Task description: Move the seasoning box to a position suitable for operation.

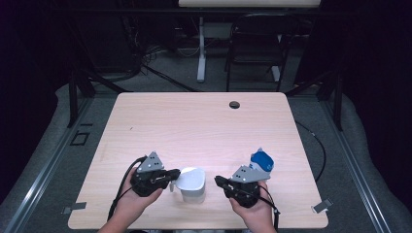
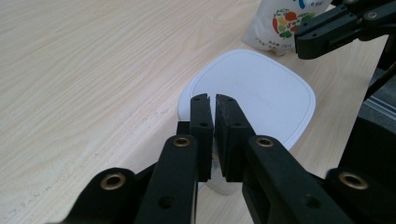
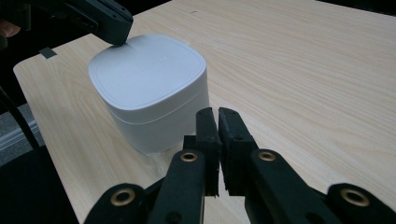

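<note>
While a person's two hands reach in from the near edge of the one pale wooden desk, each hand holds one black claw. Counted from left to right, the near part of the desk carries four things: the left claw, one white lidded container, the right claw, and one blue-and-white pouch.

The left claw has its jaws closed together with nothing between them; its tip sits at the left rim of the container's lid, and it seems to touch the lid, though the angle makes that hard to confirm. The container stands upright between the two claws.

The right claw is also closed and empty, pointing left, just beside the container without touching it. The pouch stands upright just behind the right hand. One small dark round spot marks the desk's far side.
</note>
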The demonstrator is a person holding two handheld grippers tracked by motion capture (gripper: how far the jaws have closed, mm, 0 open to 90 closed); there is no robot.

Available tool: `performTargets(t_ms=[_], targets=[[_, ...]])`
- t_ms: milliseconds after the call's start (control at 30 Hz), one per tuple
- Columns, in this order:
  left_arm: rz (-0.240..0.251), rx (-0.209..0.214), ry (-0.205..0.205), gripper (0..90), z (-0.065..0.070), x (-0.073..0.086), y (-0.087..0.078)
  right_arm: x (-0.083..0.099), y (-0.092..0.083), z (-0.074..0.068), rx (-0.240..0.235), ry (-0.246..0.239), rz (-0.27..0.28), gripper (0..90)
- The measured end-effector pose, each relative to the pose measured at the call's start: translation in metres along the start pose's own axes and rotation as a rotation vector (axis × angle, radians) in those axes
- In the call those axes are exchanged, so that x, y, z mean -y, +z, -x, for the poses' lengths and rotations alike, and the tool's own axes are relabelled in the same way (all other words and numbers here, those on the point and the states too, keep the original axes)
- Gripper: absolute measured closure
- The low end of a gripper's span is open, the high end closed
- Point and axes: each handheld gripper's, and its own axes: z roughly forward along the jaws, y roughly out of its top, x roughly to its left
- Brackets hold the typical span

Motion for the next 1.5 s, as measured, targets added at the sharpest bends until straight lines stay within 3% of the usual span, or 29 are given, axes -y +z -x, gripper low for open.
performTargets(t_ms=[667,1000,1500], targets=[[0.02,0.009,0.003,90.0,-0.002,0.004,-0.001,0.002,0.007,-0.002,-0.033,-0.012,-0.043,90.0],[0.015,0.004,-0.005,90.0,-0.004,0.006,-0.002,-0.003,0.015,-0.005,-0.041,-0.057,-0.075,90.0],[0.03,0.003,-0.012,90.0,-0.004,0.008,-0.002,-0.007,0.021,-0.012,-0.07,-0.061,-0.064,90.0]])
